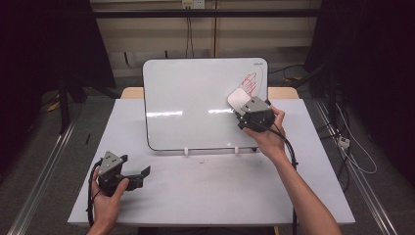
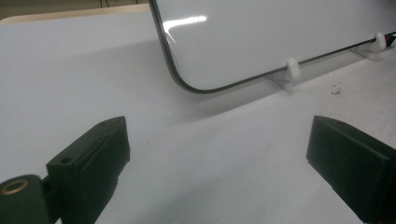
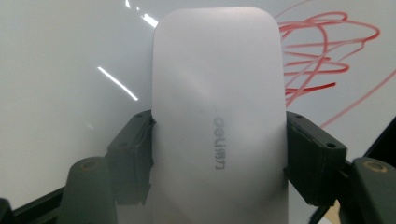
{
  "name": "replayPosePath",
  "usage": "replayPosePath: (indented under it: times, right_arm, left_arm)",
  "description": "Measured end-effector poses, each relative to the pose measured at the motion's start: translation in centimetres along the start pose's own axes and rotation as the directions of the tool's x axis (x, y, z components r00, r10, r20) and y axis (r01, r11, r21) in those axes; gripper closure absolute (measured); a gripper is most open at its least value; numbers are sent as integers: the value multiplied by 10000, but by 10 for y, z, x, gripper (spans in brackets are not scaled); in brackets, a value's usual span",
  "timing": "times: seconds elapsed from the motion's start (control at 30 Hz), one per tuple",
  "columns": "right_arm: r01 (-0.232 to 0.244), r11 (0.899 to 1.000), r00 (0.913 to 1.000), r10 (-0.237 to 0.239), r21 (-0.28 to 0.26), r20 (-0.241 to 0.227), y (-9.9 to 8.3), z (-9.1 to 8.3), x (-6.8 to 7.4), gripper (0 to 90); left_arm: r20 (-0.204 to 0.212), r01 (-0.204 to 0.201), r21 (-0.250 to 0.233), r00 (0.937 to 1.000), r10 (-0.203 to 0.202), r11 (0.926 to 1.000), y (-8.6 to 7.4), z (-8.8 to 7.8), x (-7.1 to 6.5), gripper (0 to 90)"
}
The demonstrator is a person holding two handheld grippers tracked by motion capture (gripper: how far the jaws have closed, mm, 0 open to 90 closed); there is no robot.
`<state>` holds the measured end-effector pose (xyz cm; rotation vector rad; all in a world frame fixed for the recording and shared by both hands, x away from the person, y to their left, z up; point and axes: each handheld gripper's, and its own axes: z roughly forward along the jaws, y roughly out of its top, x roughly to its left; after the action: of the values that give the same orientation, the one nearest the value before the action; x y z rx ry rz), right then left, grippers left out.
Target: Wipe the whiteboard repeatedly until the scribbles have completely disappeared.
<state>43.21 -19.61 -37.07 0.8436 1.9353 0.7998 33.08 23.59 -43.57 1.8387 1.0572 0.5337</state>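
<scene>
- The right gripper (image 1: 243,108) sat right of the middle in the high view. Its jaws were squeezed tight on both sides of a white eraser (image 3: 218,121), so it could not slip.
- The eraser lay flat against the whiteboard (image 1: 195,105), just left of the red scribble (image 3: 317,51). It looked ready to rub the red lines away.
- The whiteboard leaned back on small white clips (image 2: 292,69), so its face was easy to reach.
- The left gripper (image 1: 138,176) waited at the lower left on the table (image 1: 205,191). Its jaws stood wide apart and held nothing.
</scene>
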Motion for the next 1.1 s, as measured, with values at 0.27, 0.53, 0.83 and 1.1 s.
replayPosePath:
  times: [0.27,0.53,0.83,1.1]
  right_arm:
    - [532,9985,9982,-528,108,-299,-9,-4,20,315]
    - [472,9988,9983,-467,152,-336,-8,-2,17,314]
    - [163,9998,9998,-162,142,-110,0,-1,1,314]
    - [64,9998,10000,-65,206,51,7,1,-15,314]
  left_arm:
    - [24,-68,72,10000,68,10000,0,1,-1,60]
    - [48,-8,-1,10000,8,10000,0,1,0,60]
    - [-2,-17,39,10000,17,10000,0,0,1,60]
    - [7,-13,59,10000,13,10000,0,1,1,60]
